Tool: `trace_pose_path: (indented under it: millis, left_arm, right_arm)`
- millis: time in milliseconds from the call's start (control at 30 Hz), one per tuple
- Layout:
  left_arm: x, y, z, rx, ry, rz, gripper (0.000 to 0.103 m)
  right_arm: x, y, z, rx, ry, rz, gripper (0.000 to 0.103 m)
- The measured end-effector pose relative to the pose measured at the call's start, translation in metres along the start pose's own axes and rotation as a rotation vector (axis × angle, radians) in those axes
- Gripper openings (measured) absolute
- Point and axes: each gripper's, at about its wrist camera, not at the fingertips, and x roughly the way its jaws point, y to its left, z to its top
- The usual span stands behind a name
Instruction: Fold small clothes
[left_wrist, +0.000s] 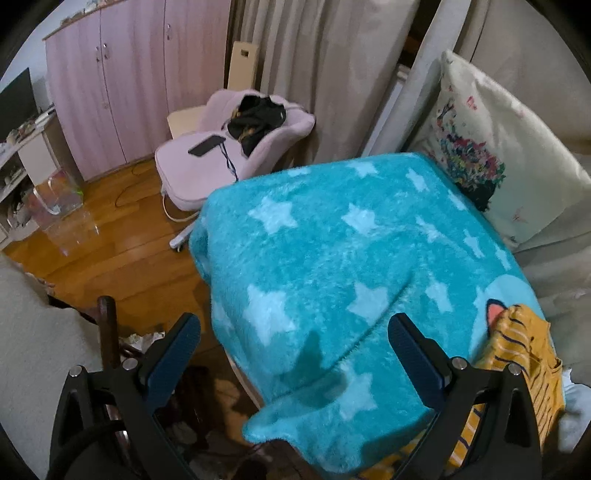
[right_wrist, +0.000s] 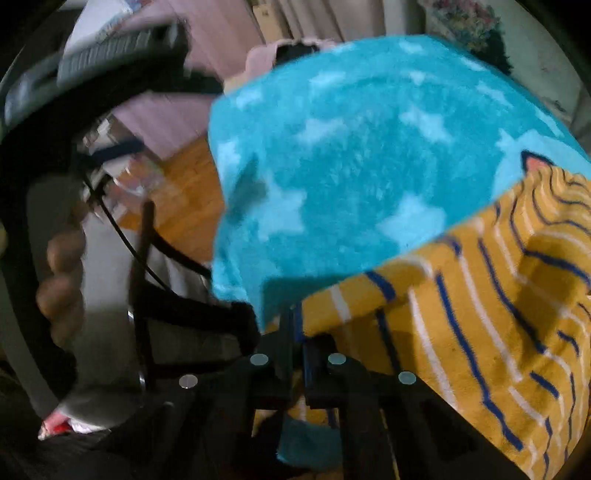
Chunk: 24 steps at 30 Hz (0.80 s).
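Striped yellow garment (right_wrist: 480, 314), lying on the star blanket (left_wrist: 332, 240), is pinched at its near edge by the right tongs (right_wrist: 297, 332), while the left tongs (left_wrist: 295, 354) gape empty above blanket to its left; I'd carry that edge low and square.

The left wrist view looks steeply down along its open fingers from above the near corner of a turquoise star-patterned blanket (left_wrist: 351, 258), facing a pink chair (left_wrist: 207, 162), a pink wardrobe (left_wrist: 122, 85) and beige curtains (left_wrist: 325, 74) beyond. The right wrist view sits much nearer — the blanket (right_wrist: 351, 166) and a mustard striped garment (right_wrist: 480, 295) fill most of it, blurred. Both views share the blanket, the garment (left_wrist: 532, 350) — at the left view's right edge — and the chair (right_wrist: 266, 55).
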Motion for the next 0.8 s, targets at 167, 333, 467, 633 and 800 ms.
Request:
trace_pose_path:
  millis: [167,333,467,633,800]
  left_arm:
    - [-0.036,-0.016,-0.008,0.045,-0.083,0.016,0.102]
    - [-0.058,-0.038,-0.021,0.093,-0.108,-0.019,0.102]
    - [-0.066,-0.061,-0.035,0.137,-0.095,-0.061,0.102]
    - [-0.068,-0.1,-0.053,0.218,-0.044,-0.144,0.102]
    - [-0.068,-0.137,-0.071,0.321,-0.02,-0.195,0.102]
  right_arm:
    - [-0.087,-0.035,0.009,0.068,-0.193,-0.015,0.004]
    - [-0.2,-0.106,-0.019,0.165,-0.354,-0.134,0.004]
    - [-0.247,-0.176,-0.07,0.301,-0.356,-0.323,0.004]
    - [-0.231,-0.288,-0.134,0.578,-0.16,-0.636,0.013]
    - [-0.26,-0.296,-0.2,0.825,-0.37,-0.464,0.052]
